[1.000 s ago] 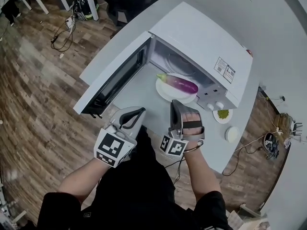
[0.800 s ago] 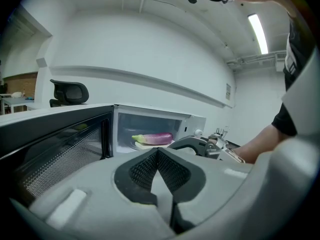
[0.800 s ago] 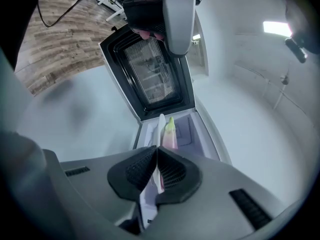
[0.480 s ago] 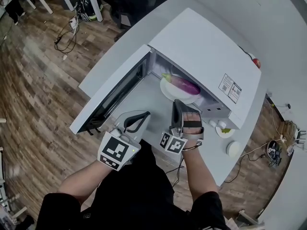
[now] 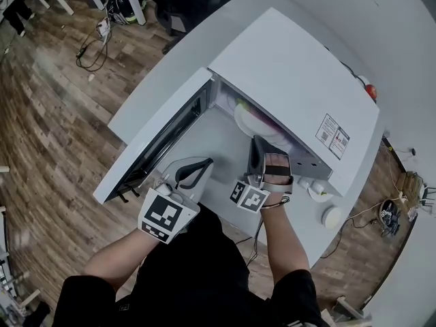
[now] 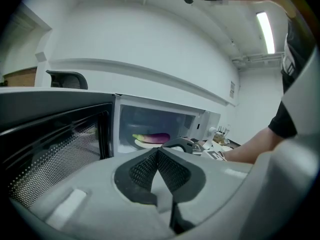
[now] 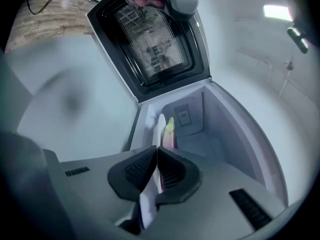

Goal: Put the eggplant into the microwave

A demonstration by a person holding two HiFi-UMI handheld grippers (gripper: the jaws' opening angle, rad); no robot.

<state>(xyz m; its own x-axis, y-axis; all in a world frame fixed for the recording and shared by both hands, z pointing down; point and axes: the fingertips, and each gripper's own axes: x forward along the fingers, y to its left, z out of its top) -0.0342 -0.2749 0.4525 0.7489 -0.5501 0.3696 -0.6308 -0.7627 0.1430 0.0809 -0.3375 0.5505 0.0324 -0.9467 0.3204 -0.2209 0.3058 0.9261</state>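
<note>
A purple eggplant [image 6: 154,137] with a green stem lies on a white plate [image 6: 145,144] inside the open microwave [image 5: 293,80]. In the head view the microwave's roof hides most of the plate [image 5: 245,113]. My right gripper [image 5: 255,140] reaches into the cavity's mouth. Its jaws are shut on the plate's near rim, and the right gripper view shows the plate [image 7: 160,126] edge-on between them with the eggplant [image 7: 169,133] just beyond. My left gripper [image 5: 204,162] hovers before the open door [image 5: 160,131], shut [image 6: 158,151] and holding nothing.
The microwave door hangs open to the left over the white counter [image 5: 170,80]. A small dish [image 5: 317,193] and a round white object [image 5: 332,216] sit right of the microwave. Wood floor with cables lies to the left.
The right gripper and the plate with the eggplant have moved deeper into the microwave, so its roof now covers most of the plate. The left gripper has come forward a little.
</note>
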